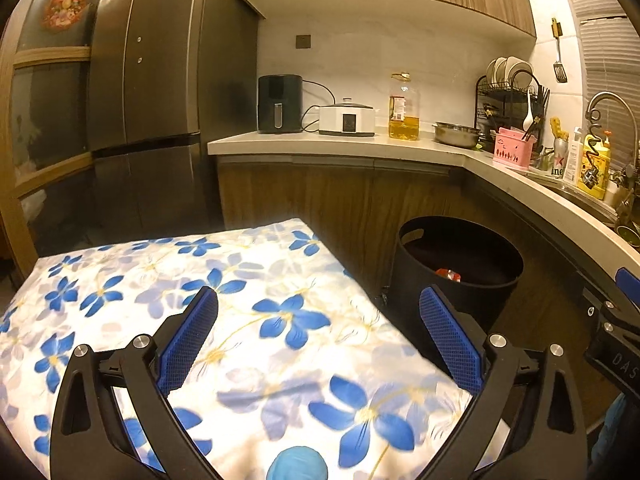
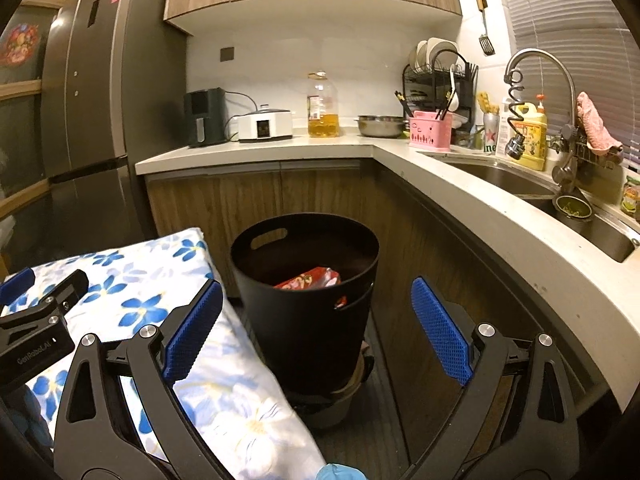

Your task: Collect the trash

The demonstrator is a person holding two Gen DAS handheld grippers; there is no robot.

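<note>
A: What is seen nearest?

B: Both grippers are held low over the near edge of the floral-covered table (image 1: 280,320). The left gripper (image 1: 318,312) is spread wide with nothing between its blue pads; the right gripper (image 2: 316,308) is likewise opened wide and nothing is held.

A: And where is the trash placed?

B: A red wrapper (image 2: 310,279) is seen lying inside the black bin (image 2: 308,320), which is set on the floor just right of the table and below the counter (image 2: 460,196). No loose trash can be made out on the cloth.

A: Which gripper is nearer the bin?

B: The right one is judged nearer: in its view the bin is framed almost straight ahead between the jaws, slightly farther and lower. From the left gripper the bin lies ahead and to the right, behind its right finger. The wrapper's long axis is seen running roughly left to right.

A: How are the hands posed?

B: Both are pointed forward, roughly level, side by side.
</note>
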